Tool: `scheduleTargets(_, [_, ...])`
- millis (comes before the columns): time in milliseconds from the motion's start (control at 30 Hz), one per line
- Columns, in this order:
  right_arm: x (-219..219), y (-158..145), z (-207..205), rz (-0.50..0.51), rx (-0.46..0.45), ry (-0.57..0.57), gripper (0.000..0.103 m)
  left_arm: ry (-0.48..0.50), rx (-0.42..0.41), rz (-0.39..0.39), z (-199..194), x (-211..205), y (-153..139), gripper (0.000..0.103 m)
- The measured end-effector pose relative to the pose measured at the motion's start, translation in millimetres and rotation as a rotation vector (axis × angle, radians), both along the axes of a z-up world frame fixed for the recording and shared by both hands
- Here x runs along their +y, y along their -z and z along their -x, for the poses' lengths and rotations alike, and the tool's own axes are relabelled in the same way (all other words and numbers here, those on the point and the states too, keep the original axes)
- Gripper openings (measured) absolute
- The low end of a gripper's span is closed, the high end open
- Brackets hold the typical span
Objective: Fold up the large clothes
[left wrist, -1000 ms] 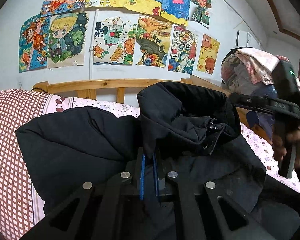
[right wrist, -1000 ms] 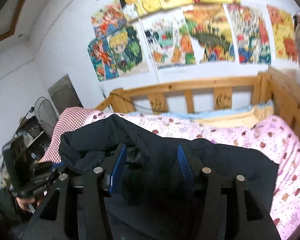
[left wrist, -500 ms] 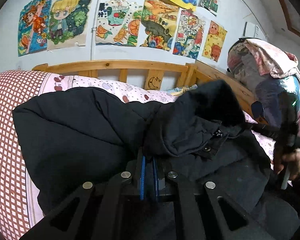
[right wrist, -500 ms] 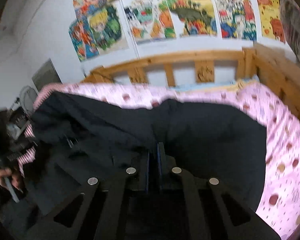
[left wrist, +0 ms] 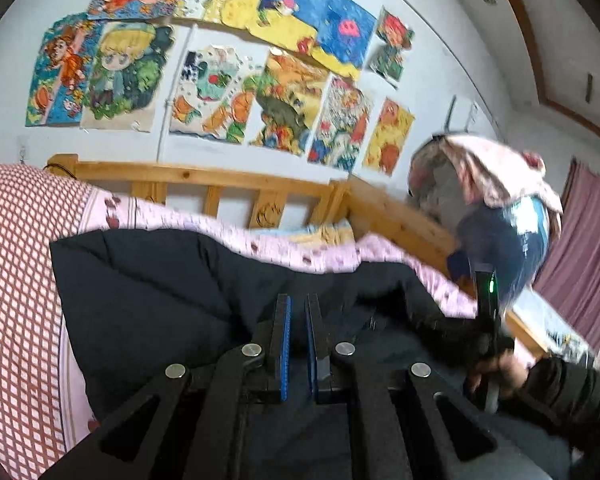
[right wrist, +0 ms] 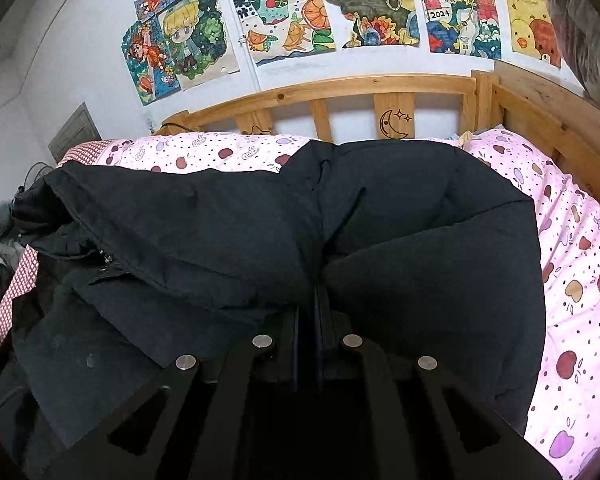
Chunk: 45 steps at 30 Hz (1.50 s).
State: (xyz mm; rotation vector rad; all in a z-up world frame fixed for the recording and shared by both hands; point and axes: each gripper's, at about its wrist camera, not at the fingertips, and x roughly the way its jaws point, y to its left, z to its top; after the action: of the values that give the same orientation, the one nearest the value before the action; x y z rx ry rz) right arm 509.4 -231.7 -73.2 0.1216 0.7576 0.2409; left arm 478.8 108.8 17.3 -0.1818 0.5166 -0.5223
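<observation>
The left claw [left wrist: 296, 320] has its blue pads [left wrist: 285, 344] slightly parted, with a narrow gap between them and no cloth seen in it; it hangs just above the black coat [left wrist: 152, 292]. The right claw [right wrist: 307, 312] is pressed together on a fold of the coat [right wrist: 228, 236], the fabric bunching up on both sides of its tips. The coat lies spread across the bed, on the pink fruit-print sheet [right wrist: 572, 248], its collar and zip toward the left in the right wrist view. In the left view a hand [left wrist: 500, 372] holds the right claw's handle. Behind stand the wooden headboard [right wrist: 340, 96] and drawings [right wrist: 296, 20] on the wall.
</observation>
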Motion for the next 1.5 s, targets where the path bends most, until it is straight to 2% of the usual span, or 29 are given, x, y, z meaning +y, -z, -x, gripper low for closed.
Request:
scheduleTargets(67, [0.8, -0.6, 1.3, 0.003, -0.007, 0.002, 0.006, -0.019, 0.021, -0.005, -12.1, -10.1, -3.7, 0.007])
scheduleTargets(233, [4.8, -9.3, 9.0, 0.025, -0.018, -0.008, 0.006, -0.01, 0.178, 0.003, -55.2, -46.6, 15.6, 0.007])
scheduleTargets(333, [5.9, -22.4, 17.1, 0.048, -0.027, -0.039, 0.006, -0.003, 0.27, -0.077, -65.8, -62.2, 41.8, 0.007])
scheduleTargets(400, [4.1, -37.3, 24.4, 0.05, -0.059, -0.043, 0.006, 0.0, 0.266, -0.132, -64.3, -65.0, 54.4, 0.007])
scheduleTargets(433, [2.6, -47.2, 27.7, 0.045, -0.085, -0.042, 0.006, 0.005, 0.264, -0.134, -64.5, -62.9, 58.1, 0.007])
scheduleTargets(533, [1.8, -71.7, 24.8, 0.01, -0.134, -0.021, 0.006, 0.009, 0.281, -0.092, -66.0, -52.7, 65.6, 0.007])
scheduleTargets(633, [8.5, -81.5, 5.2, -0.098, -0.113, -0.017, 0.006, 0.007, 0.282, -0.09, -67.0, -52.5, 66.4, 0.007])
scheduleTargets(700, [20.2, -78.0, -10.8, -0.146, -0.067, -0.044, 0.006, 0.008, 0.28, -0.106, -65.9, -52.8, 66.2, 0.007])
scheduleTargets(733, [30.3, -71.9, -18.3, -0.136, -0.033, -0.064, 0.006, 0.007, 0.28, -0.117, -65.6, -52.9, 66.8, 0.007])
scheduleTargets(867, [69.3, -20.7, -30.6, 0.065, 0.151, -0.145, 0.006, -0.01, 0.31, -0.168, -69.7, -57.7, 72.2, 0.004])
scheduleTargets(900, [73.3, -12.8, -28.9, 0.094, 0.156, -0.156, 0.006, -0.009, 0.329, -0.172, -72.1, -56.3, 77.5, 0.003])
scheduleTargets(967, [73.6, 8.4, -18.4, 0.126, 0.124, -0.166, 0.005, 0.0, 0.35, -0.151, -75.2, -52.8, 88.7, 0.003])
scheduleTargets(1133, [65.2, 36.9, -15.1, 0.059, 0.088, -0.139, 0.002, -0.002, 0.337, -0.138, -72.6, -52.7, 111.6, 0.003])
scheduleTargets(1267, [72.2, 36.9, -9.7, 0.095, 0.044, -0.126, 0.002, -0.008, 0.321, -0.112, -67.3, -49.8, 117.2, 0.003])
scheduleTargets(1500, [69.9, 22.8, 4.1, 0.093, -0.044, -0.118, 0.003, -0.008, 0.269, -0.091, -51.0, -42.9, 113.3, 0.003])
